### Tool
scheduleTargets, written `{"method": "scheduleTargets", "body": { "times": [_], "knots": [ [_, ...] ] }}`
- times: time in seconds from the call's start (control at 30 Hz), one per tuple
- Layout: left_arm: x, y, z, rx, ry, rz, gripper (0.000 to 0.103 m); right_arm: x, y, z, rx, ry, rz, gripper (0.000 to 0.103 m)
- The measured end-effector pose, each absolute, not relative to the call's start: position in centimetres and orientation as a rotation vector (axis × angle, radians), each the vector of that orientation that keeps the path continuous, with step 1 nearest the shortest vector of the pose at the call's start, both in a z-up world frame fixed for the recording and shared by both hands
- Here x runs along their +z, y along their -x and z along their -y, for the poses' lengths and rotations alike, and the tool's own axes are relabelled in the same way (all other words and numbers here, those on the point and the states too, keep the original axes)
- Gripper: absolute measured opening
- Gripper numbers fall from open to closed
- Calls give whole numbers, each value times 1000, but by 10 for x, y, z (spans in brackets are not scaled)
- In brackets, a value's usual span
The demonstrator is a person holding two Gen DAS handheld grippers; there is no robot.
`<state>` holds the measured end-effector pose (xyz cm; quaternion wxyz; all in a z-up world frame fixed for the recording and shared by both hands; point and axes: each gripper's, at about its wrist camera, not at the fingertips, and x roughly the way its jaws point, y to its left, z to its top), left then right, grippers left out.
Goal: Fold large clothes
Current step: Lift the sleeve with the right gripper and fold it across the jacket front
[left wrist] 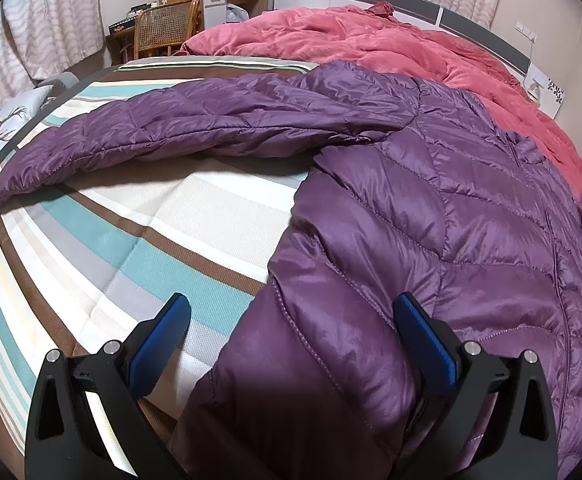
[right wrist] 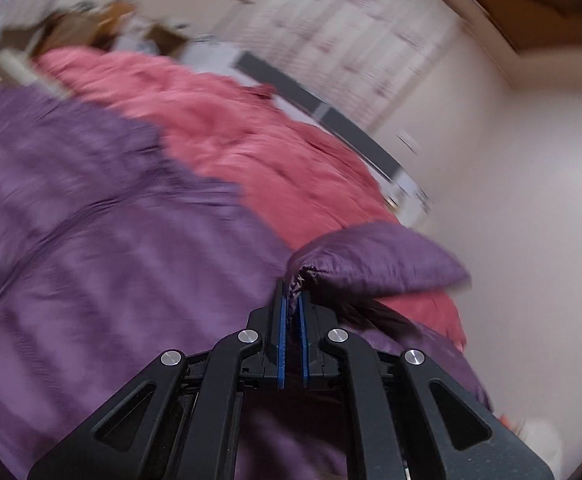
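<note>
A purple quilted down jacket [left wrist: 431,208] lies spread on the striped bed sheet [left wrist: 139,240], one sleeve [left wrist: 151,132] stretched out to the left. My left gripper [left wrist: 291,312] is open, its blue pads on either side of the jacket's lower edge without closing on it. In the blurred right wrist view, my right gripper [right wrist: 293,300] is shut on the cuff end of the jacket's other sleeve [right wrist: 375,258] and holds it lifted above the jacket body [right wrist: 111,240].
A pink-red duvet [left wrist: 371,48] is bunched at the far side of the bed, against the headboard [left wrist: 387,0]. A wicker chair [left wrist: 163,28] and a desk stand beyond the bed by the curtains. The wall is to the right [right wrist: 511,200].
</note>
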<state>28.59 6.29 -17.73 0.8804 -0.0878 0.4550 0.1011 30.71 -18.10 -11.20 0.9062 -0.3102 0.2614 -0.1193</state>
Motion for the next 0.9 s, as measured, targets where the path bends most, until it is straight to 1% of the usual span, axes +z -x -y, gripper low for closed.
{"method": "scheduleTargets", "body": {
  "times": [0.2,0.3,0.43,0.6,0.63,0.7,0.77,0.8,0.83,0.9],
  "knots": [
    [-178,-286,-63,210,184,-948,101,-133,-285,124,-60,817,-493,6],
    [-177,-285,-63,207,188,-950,101,-140,-273,111,29,862,-490,6],
    [-171,-284,-61,179,189,-950,101,-146,-265,107,141,893,-528,6],
    [-142,-283,-46,90,186,-866,101,-143,-264,108,201,870,-588,6],
    [-131,-286,-39,50,188,-837,101,-141,-263,110,206,854,-596,10],
    [-118,-290,-31,-8,196,-799,101,-133,-257,116,208,806,-611,24],
    [-106,-301,-19,-86,219,-759,101,-122,-247,124,182,757,-584,63],
    [-104,-306,-14,-100,220,-753,101,-115,-244,129,190,716,-577,70],
    [-102,-314,-7,-123,216,-756,101,-111,-241,135,204,681,-581,75],
    [-104,-329,7,-155,210,-776,101,-105,-229,146,200,610,-587,75]
  ]
}}
